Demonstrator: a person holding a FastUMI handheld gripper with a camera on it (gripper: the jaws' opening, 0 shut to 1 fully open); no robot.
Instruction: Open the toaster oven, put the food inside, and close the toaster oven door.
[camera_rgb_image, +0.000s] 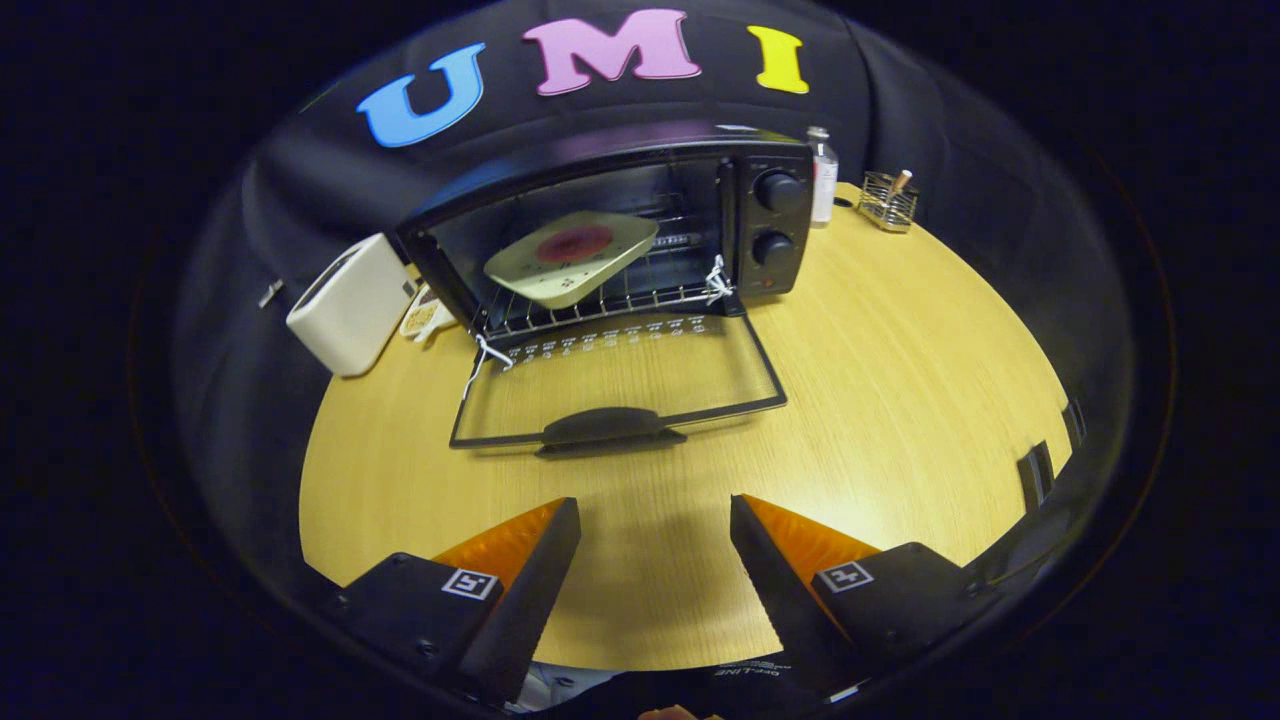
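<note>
**Door down, plate on the rack, closing left to do**

Straight ahead of the gripper (655, 520), beyond the spread fingertips: toaster oven (640, 225) standing open on the wooden table (900, 400). Fingers parted wide, gripping nothing, bare tabletop between them. Glass door (620, 375) folded flat toward the near side, its dark handle (612, 428) the closest part, well apart from the fingers. Inside, on the wire rack (600, 305): a pale plate (572, 255) with a round reddish food item at its centre, sitting tilted. Food in, by the look of it; door closing presumably next.

Door likely rigid and light, swinging on a hinge at the oven's front; glass pane, so no slamming. Best hold: the handle, from underneath, lifted up and away.

Two knobs (778, 215) on the right panel. White toaster (352, 305) to the left, clear bottle (822, 175) and wire holder (888, 200) far right. Markings on the gripper and oven panel too small to read.
</note>
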